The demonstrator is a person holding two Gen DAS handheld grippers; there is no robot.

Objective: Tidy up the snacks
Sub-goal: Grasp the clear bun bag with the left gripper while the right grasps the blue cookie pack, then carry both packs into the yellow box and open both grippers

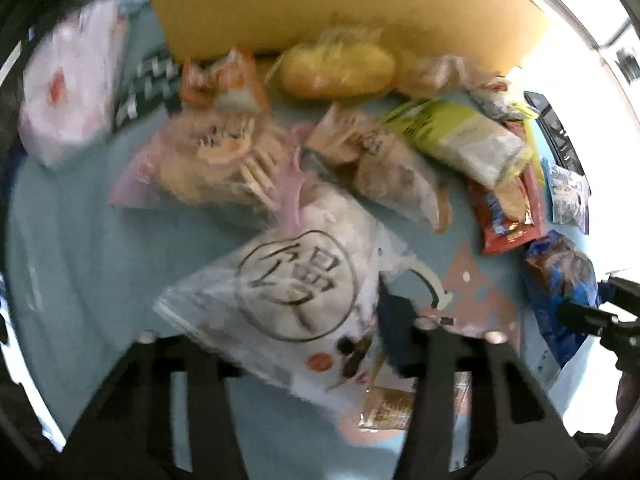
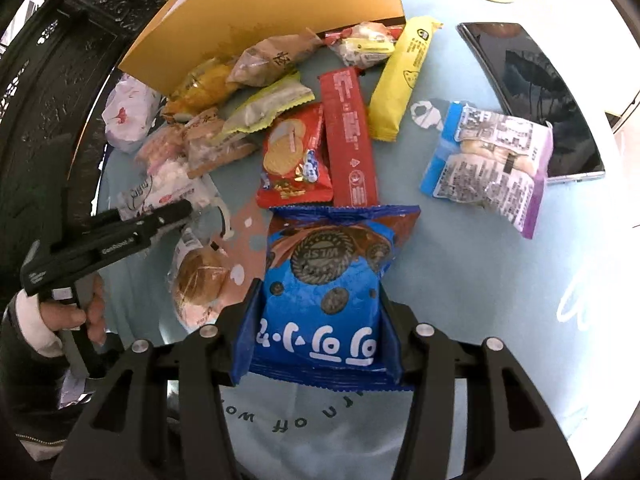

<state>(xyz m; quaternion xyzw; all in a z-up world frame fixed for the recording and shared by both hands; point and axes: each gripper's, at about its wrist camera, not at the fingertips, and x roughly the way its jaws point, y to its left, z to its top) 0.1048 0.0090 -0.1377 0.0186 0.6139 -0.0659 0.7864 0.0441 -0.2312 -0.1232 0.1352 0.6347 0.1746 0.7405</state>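
Snacks: wrapped packets lie in a loose heap on the pale blue tablecloth (image 2: 460, 280), just in front of the yellow cardboard box (image 2: 280, 4).
Blue cookie packet (image 2: 324, 292): nearest edge of the heap, on the side away from the box, lying flat between the fingers of the right gripper (image 2: 320, 344).
Right gripper: clamped on the blue cookie packet, one finger against each long side.
Left gripper (image 1: 312, 364): the white packet with a circled character (image 1: 296, 288) sits between its fingers; the view is blurred, so I cannot tell whether it is pinched or free.
Handling: the packet looks light, air-puffed and slick, and the cookies inside probably crack under a hard squeeze.
Hold: across the sides near the sealed end seems safest, with gentle pressure.
Neighbours: red biscuit packet (image 2: 296, 156) and red bar (image 2: 348, 136) lie between the blue packet and the box.
Phone (image 2: 532, 96): beside the heap, apart from the box.
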